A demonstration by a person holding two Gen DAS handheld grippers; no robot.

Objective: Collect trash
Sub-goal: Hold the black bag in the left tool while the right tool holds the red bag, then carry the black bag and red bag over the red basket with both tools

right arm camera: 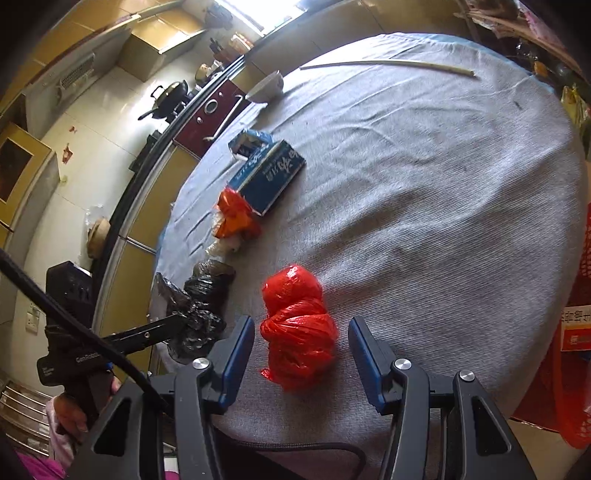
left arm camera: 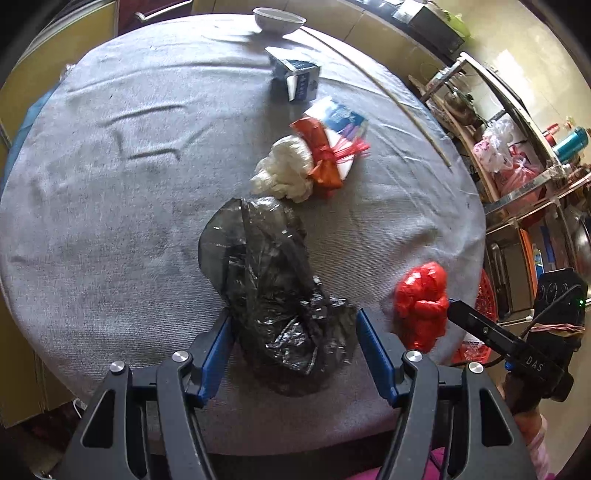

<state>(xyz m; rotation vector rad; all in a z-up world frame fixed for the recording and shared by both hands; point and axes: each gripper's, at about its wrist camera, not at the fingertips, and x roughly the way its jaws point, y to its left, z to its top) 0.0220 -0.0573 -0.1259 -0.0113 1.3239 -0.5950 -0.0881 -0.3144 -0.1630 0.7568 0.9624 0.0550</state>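
Near the front edge of a round desk [left arm camera: 110,221] draped in grey cloth, two hand-held claws straddled separate pieces of plastic trash. A left claw [left arm camera: 293,350] stood wide open, its blue-lined fingers [left arm camera: 216,354] on either side of a crumpled black plastic bag [left arm camera: 273,291] and not yet pressing it; a right claw [right arm camera: 301,354] was likewise spread wide around a knotted red plastic bag [right arm camera: 295,325], gripping nothing. Both bags looked light, soft and slick, likely to collapse and slide under pressure, so a hold across the bunched, twisted middle appeared safer than on a loose flap; the black bag's thin, airy end farther from the claw would probably give no purchase. Farther in lay a wad of white paper [left arm camera: 284,173] touching a flat packet tied with orange-red plastic [left arm camera: 325,155], then a torn blue carton [left arm camera: 297,79], a white bowl [left arm camera: 279,20] at the far rim, and a long thin stick [left arm camera: 388,96] toward the edge. The red bag sat near the desk's near edge, where a careless push could send it overboard. Open cloth stretched wide on the left claw's outer side and beyond the red bag, leaving ample room to lift; a red mesh basket [left arm camera: 484,295] showed just off the desk's edge beside the right claw, possibly the destination.
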